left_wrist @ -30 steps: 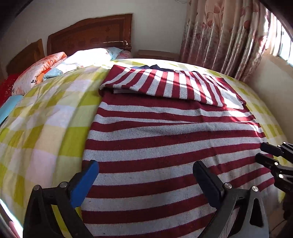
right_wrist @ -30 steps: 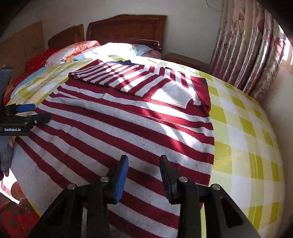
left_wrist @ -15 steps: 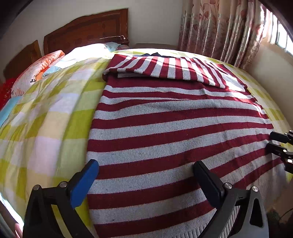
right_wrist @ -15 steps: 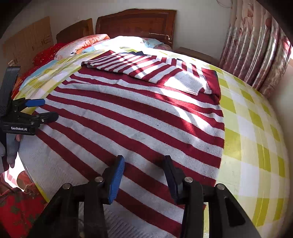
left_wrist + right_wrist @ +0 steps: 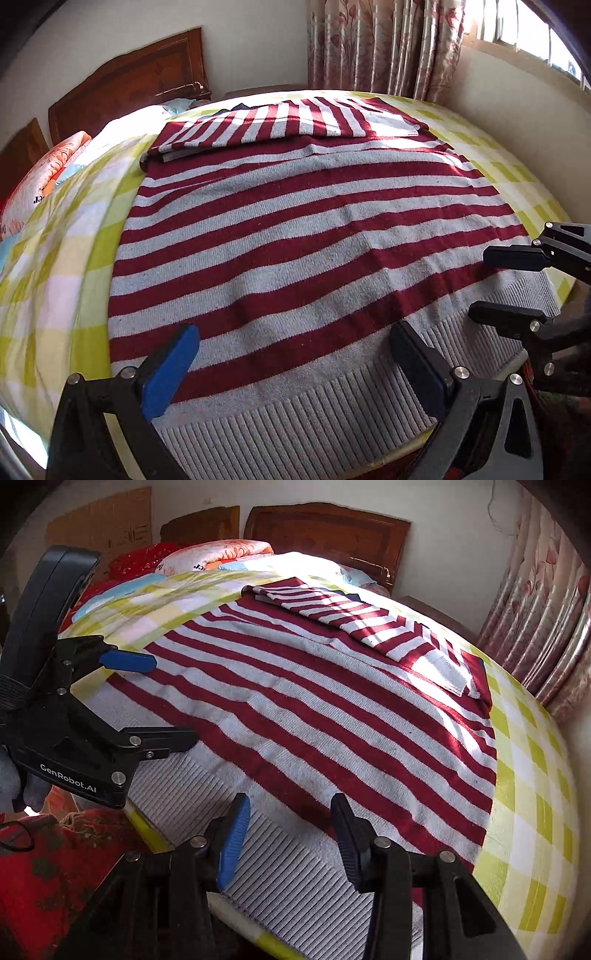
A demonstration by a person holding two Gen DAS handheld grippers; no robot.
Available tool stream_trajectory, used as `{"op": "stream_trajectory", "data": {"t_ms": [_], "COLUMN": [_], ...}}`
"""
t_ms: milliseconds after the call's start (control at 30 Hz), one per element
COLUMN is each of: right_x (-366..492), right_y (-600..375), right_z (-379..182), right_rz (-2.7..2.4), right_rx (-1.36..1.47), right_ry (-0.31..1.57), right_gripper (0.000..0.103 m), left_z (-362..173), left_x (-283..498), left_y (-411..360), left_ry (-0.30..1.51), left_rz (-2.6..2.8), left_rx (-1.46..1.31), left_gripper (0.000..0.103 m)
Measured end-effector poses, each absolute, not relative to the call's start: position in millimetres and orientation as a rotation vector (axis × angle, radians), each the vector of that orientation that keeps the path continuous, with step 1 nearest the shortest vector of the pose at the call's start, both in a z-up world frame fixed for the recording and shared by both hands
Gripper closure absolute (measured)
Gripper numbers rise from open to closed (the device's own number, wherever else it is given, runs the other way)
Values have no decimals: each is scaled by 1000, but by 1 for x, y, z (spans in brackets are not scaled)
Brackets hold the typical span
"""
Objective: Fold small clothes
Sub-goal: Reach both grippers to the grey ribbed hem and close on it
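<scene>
The bed (image 5: 55, 258) carries my striped sweater (image 5: 295, 240), spread flat with both sleeves (image 5: 288, 122) already folded across its far end; the body fold is left, I judge. My left claw (image 5: 291, 354) hangs released over the ribbed hem (image 5: 314, 413), my right claw (image 5: 291, 830) likewise released, grasping nothing.

Sunlit from the window (image 5: 524, 33), streaky glare; edges fisheye-bent, vignetted
</scene>
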State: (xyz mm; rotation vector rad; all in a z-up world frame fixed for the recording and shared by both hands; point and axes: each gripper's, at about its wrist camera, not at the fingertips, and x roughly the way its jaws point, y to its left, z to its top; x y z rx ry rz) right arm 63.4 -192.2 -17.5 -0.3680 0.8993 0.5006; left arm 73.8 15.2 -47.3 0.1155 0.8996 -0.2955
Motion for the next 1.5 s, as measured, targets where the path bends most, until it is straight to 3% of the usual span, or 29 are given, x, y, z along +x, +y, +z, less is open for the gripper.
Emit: {"op": "stream_trajectory", "data": {"t_ms": [467, 833, 967, 1500], "right_x": [36, 28, 21, 8], "right_y": [-286, -348, -334, -301], "right_z": [-16, -8, -18, -19], "right_rz": [443, 346, 373, 354], "right_rx": [-183, 77, 57, -99], "right_ry": [861, 906, 944, 930], "right_gripper": [60, 59, 55, 55], "left_z": [-49, -46, -46, -49], "left_x": [36, 33, 30, 30], "left_y": [64, 137, 135, 115], "left_ry": [802, 806, 811, 829], "left_rz": [-229, -204, -216, -195], "left_rx": [77, -239, -215, -106], "left_gripper": [0, 0, 0, 0]}}
